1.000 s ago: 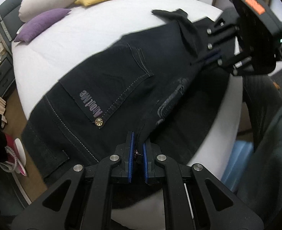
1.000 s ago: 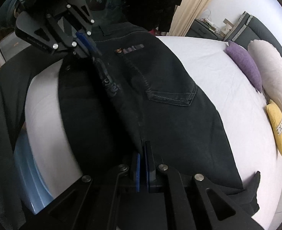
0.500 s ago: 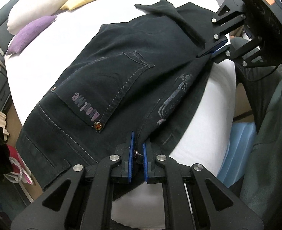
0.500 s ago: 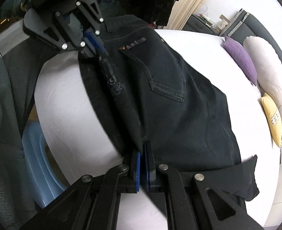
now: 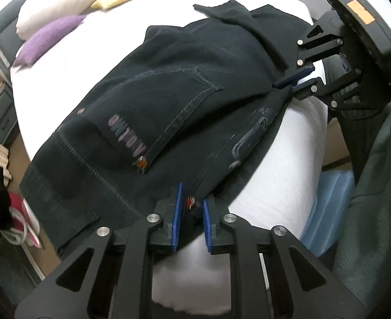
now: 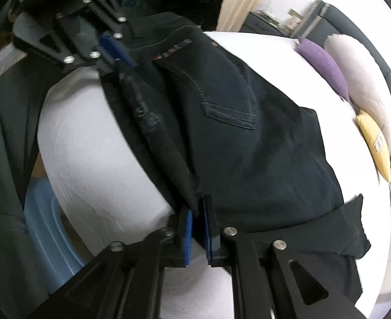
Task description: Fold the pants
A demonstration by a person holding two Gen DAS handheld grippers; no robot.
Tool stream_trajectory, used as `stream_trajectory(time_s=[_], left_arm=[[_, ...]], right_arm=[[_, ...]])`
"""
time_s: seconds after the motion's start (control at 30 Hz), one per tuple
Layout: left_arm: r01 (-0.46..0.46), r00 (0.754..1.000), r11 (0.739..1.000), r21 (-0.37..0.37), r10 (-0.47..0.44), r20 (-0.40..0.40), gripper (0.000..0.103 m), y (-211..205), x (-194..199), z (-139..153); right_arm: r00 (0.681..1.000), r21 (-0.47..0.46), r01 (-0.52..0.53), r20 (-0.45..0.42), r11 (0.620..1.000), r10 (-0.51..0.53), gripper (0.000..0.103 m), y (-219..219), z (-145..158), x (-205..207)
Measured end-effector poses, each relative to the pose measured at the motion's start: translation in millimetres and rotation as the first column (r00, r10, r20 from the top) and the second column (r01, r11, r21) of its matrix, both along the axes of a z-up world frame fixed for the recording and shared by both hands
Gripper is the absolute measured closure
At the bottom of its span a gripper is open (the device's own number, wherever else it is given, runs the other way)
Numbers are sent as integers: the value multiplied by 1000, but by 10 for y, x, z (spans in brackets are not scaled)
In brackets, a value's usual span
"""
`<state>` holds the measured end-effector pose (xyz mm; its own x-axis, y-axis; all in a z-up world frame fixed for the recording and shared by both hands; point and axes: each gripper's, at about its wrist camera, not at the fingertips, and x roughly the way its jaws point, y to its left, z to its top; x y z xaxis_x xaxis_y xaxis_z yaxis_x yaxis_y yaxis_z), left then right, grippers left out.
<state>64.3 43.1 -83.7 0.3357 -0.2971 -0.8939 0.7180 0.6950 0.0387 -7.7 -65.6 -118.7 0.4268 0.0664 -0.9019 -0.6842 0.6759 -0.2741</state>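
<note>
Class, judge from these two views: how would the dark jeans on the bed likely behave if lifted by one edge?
The jeans would probably sag: they drape over the bed edge and crease by the right tongs. Thick seams and the pocket suggest fairly heavy cloth. Unlikely to slip; the left tongs have it between rubbery blue pads.

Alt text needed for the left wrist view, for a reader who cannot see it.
Dark pants lie folded lengthwise on a white bed, back pocket up. The left tool has opened around the waistband edge; the right tool is at the far end. Pillows sit beyond.
</note>
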Motion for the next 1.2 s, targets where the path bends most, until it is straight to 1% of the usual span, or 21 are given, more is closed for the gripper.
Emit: stream_trajectory(time_s=[0.1,0.13,0.23,0.37,0.43,0.47,0.5,0.53,0.57,0.67,0.7,0.77,0.8,0.83,0.9,0.97,1.03,1.07,1.13,1.17,1.2], left_arm=[[-15,999,1000,-3,14,-46,85,77,-15,130],[-20,999,1000,-4,19,-51,82,107,-24,184],[-55,998,998,-14,55,-34,80,143,-14,382],[-44,999,992,-118,47,24,80,-149,47,695],[-24,999,984,-176,30,29,80,-336,100,769],[-28,999,985,-172,35,38,80,-466,154,740],[-36,998,988,-153,42,40,80,-556,200,686],[-43,998,990,-134,47,28,80,-657,264,581],[-56,998,990,-127,57,0,80,-742,344,436],[-142,981,986,-82,130,-143,80,-835,591,-114],[-168,978,979,-116,151,-145,80,-810,607,-163],[-196,972,972,-132,175,-159,80,-806,616,-124],[-196,972,972,-133,174,-158,80,-817,615,-80],[-198,972,967,-159,173,-160,80,-821,620,19],[-206,974,947,-247,173,-149,80,-820,664,230],[-225,971,934,-278,193,-138,80,-863,782,329],[-262,962,921,-288,225,-155,80,-940,972,297],[-282,956,917,-284,243,-165,80,-978,1044,265],[-300,948,911,-282,250,-198,80,-1036,1138,180],[-305,943,915,-265,251,-217,80,-1090,1183,95],[-314,938,919,-239,262,-226,80,-1107,1201,7]], right_arm=[[1000,19,26,0,999,-26,84,-40,12,42],[999,19,37,4,999,-37,81,-49,3,63],[998,22,61,6,998,-61,78,-50,-8,97],[996,27,85,13,996,-86,76,-73,-7,35],[995,35,98,18,995,-99,69,-98,4,22],[994,45,109,18,993,-110,66,-120,15,17],[992,65,128,11,990,-129,59,-158,32,15],[989,93,150,-10,984,-150,49,-207,60,19],[985,130,170,-37,977,-166,44,-277,97,37],[967,250,254,-77,934,-243,43,-574,306,65],[953,283,302,-84,910,-290,43,-737,400,109],[911,325,408,-84,853,-404,41,-1096,589,237],[880,349,464,-79,814,-468,39,-1309,702,330],[849,373,511,-74,775,-524,35,-1519,801,444],[769,395,604,-63,692,-636,26,-1905,960,745],[694,408,681,-95,607,-714,24,-2212,1014,1112],[603,403,762,-157,506,-783,24,-2482,938,1540],[562,393,793,-178,465,-808,24,-2584,870,1746],[505,359,836,-209,415,-837,24,-2734,698,2055],[468,318,864,-219,391,-856,24,-2794,569,2235],[444,290,880,-223,376,-868,24,-2829,471,2351]])
